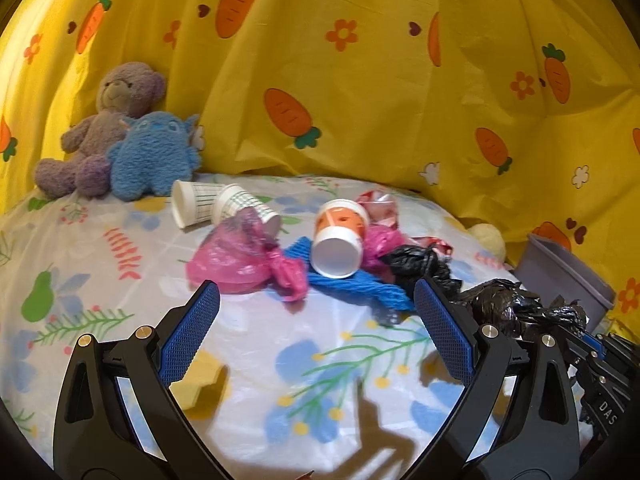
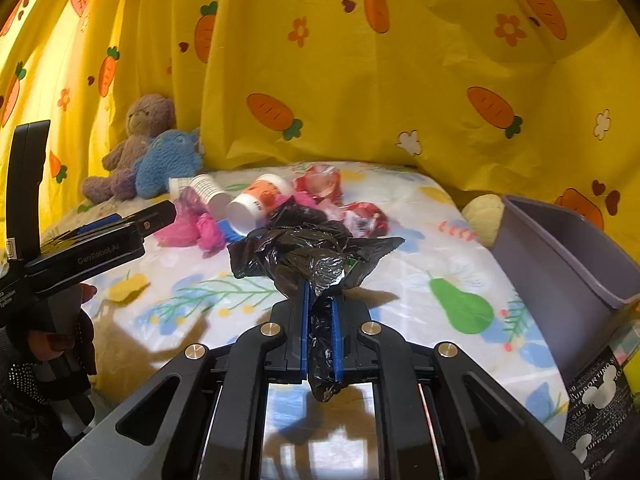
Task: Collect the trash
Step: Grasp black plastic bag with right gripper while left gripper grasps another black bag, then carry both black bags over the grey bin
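My right gripper (image 2: 320, 294) is shut on a crumpled black plastic bag (image 2: 304, 252) and holds it above the bed; the bag also shows in the left wrist view (image 1: 516, 308). My left gripper (image 1: 316, 292) is open and empty, short of the trash pile. The pile holds a pink plastic bag (image 1: 236, 256), a blue foam net (image 1: 352, 284), an orange-and-white cup (image 1: 340, 240) on its side, two checked paper cups (image 1: 200, 202), another black bag (image 1: 420, 264) and red-and-white wrappers (image 2: 320, 182). A grey bin (image 2: 568, 264) stands at the right.
A brown teddy bear (image 1: 108, 120) and a blue plush toy (image 1: 154, 156) sit at the back left against the yellow carrot-print curtain (image 1: 360, 80). A pale yellow plush (image 2: 484, 216) lies beside the bin. The floral bedsheet (image 1: 300, 360) covers the bed.
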A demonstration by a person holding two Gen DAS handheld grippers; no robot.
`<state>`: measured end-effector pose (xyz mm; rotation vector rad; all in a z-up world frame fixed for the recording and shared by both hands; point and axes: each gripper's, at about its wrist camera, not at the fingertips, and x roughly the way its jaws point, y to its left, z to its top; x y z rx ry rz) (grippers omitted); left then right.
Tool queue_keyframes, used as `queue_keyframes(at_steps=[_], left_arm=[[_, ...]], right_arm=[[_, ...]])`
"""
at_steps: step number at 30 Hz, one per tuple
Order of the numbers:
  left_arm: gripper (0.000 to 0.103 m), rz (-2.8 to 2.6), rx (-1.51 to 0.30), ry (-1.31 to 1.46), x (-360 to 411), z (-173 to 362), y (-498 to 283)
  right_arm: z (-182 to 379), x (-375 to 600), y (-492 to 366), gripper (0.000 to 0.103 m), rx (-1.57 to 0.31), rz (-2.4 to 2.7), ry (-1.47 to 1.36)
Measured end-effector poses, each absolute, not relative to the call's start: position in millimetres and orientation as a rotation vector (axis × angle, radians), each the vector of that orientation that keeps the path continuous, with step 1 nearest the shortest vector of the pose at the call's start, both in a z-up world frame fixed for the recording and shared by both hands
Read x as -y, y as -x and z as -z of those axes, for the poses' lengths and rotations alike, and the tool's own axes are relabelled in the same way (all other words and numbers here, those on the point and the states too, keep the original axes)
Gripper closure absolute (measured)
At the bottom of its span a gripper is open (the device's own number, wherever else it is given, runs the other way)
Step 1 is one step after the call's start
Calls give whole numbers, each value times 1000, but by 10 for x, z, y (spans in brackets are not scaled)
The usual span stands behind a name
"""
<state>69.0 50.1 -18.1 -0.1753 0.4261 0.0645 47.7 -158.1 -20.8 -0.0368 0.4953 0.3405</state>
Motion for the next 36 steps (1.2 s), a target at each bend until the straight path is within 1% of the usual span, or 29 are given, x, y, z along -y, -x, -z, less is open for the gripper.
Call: queue_keyframes(at_steps=[4,8,10,11,13,17,18,19,20,22,24,26,36], left_arm=[[8,27,-416,148,-203,146,-894],[18,129,-471,159,-4,201,-1151],[29,160,-504,152,87,258,-1262],[31,178,-524,144,129,293,-1313],[42,201,-568,127,204,368,-1413],[57,235,-639,123,284,471,-1589],[66,240,-654,121,296,490,-1616],[80,248,-660,117,315,503,-1637],[85,249,-667,115,324,518,-1658],[98,253,-674,118,331,542,-1685],[102,255,-672,122,331,544,-1688],[103,259,-655,126,327,521,-1656],[103,222,-430,197,45,-32,-1061]], right_arm=[[174,1798,-476,93,-478,-305,2],[180,1940,-465,93,-477,-277,-13],[186,2004,-464,93,-478,-263,-20],[188,2031,-464,93,-477,-258,-24],[197,2074,-457,93,-476,-250,-28],[221,2121,-480,93,-484,-241,-38],[229,2134,-482,93,-486,-239,-40],[232,2139,-484,93,-487,-237,-40],[229,2147,-490,93,-488,-235,-42],[225,2158,-489,93,-486,-233,-44],[224,2164,-487,93,-485,-231,-45],[225,2174,-489,93,-486,-229,-48],[186,2192,-431,93,-469,-221,-53]])
